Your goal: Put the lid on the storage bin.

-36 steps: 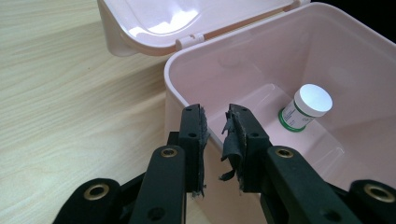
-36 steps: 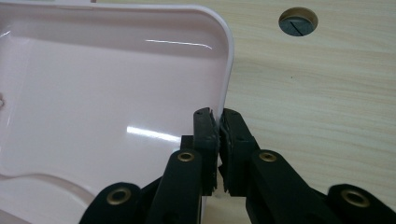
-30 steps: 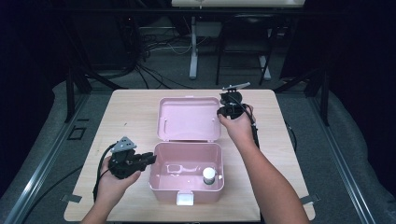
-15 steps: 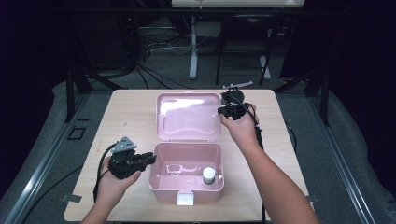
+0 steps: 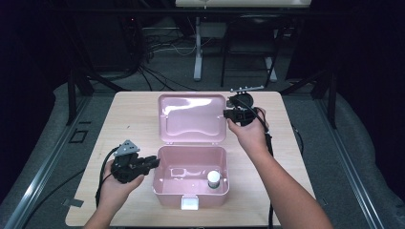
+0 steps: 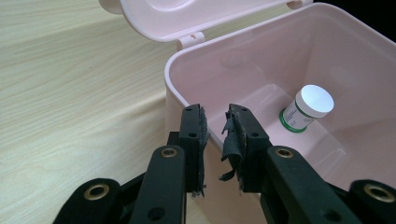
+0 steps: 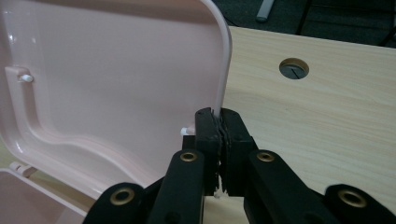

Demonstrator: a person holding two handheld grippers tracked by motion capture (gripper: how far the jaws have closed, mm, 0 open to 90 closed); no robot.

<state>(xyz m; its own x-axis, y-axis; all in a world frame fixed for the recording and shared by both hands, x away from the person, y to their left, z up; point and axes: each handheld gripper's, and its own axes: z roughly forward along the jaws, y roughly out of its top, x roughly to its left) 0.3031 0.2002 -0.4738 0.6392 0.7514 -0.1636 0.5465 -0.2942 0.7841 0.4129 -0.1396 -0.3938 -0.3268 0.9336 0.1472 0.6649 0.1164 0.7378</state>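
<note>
An open pink box [image 5: 168, 194] stands on the wooden table, its lid [image 5: 191, 119] tilted up behind it. Inside, at the right, stands a small white-capped bottle [image 5: 213, 179] with a green label [image 6: 308, 109]. My left gripper [image 5: 154, 162] is shut on the box's left wall; the rim [image 6: 187, 60] runs in between its jaws [image 6: 215, 126]. At the lid's right edge, my right gripper [image 5: 226, 113] is shut on the thin rim, and the lid's inner face [image 7: 116, 84] lies to the left of its jaws [image 7: 219, 123].
The light wooden table [image 5: 129, 119] has a round cable hole [image 7: 293, 68] beyond the lid's right side. A white latch [image 5: 190, 204] sits on the box's front. Dark floor, cables and stands lie behind the table.
The lid has tipped up a little, its far edge rising with my right gripper. The left hand and the box base have stayed put.
</note>
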